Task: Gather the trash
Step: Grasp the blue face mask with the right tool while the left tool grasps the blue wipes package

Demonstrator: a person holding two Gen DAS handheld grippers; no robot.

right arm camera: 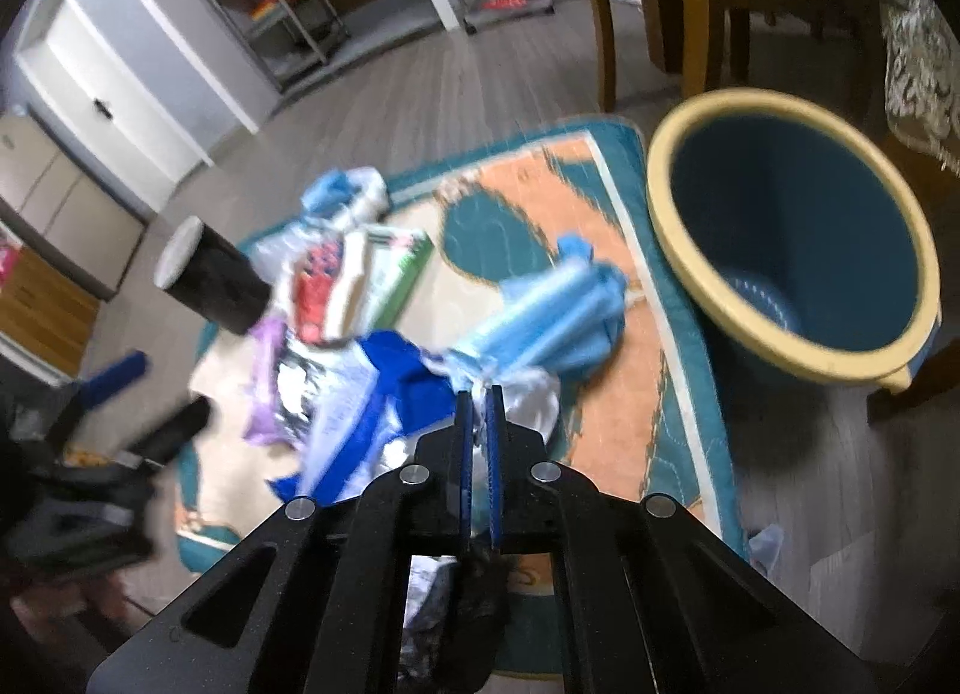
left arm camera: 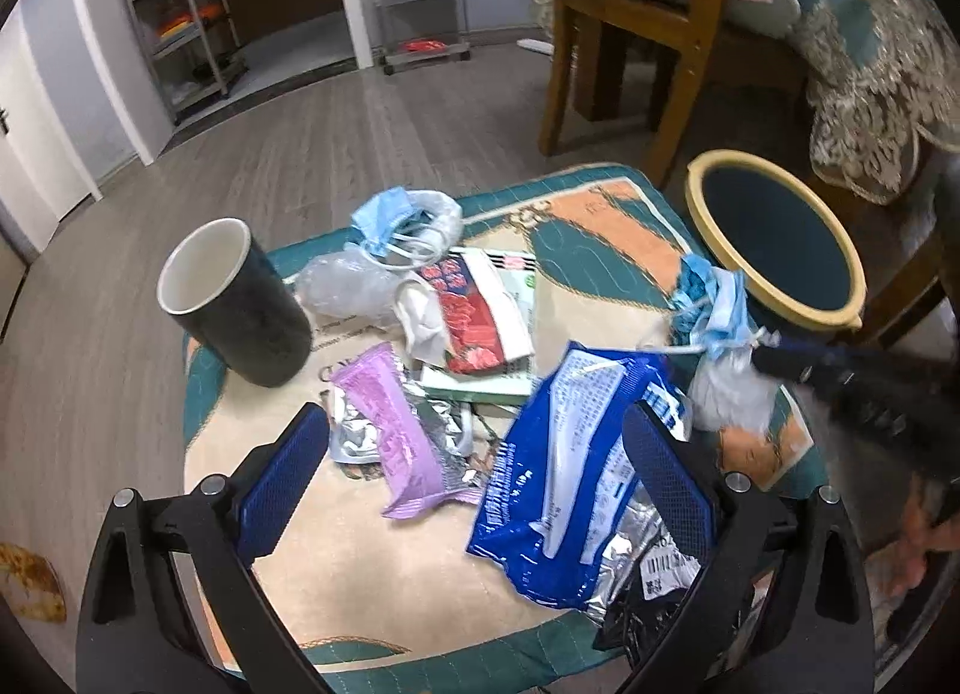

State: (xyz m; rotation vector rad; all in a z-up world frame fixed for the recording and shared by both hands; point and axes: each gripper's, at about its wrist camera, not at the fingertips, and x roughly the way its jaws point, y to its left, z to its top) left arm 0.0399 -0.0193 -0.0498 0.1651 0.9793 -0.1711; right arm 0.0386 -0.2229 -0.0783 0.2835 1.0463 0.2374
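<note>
Both views were lit evenly by soft indoor light, with no hard shadows; only a faint dark patch sat under the black cup (left arm camera: 240, 304). Glare caught the silver foil of the wrappers just right of the cup. The left wrist view was mostly sharp near the cup, though the right gripper (left arm camera: 774, 361), far right of it, smeared with motion. The right wrist view was blurred throughout, the litter right of the cup streaked. Fisheye distortion bowed the floorboards and door frames behind the cup, and black vignetting rounded every corner.
</note>
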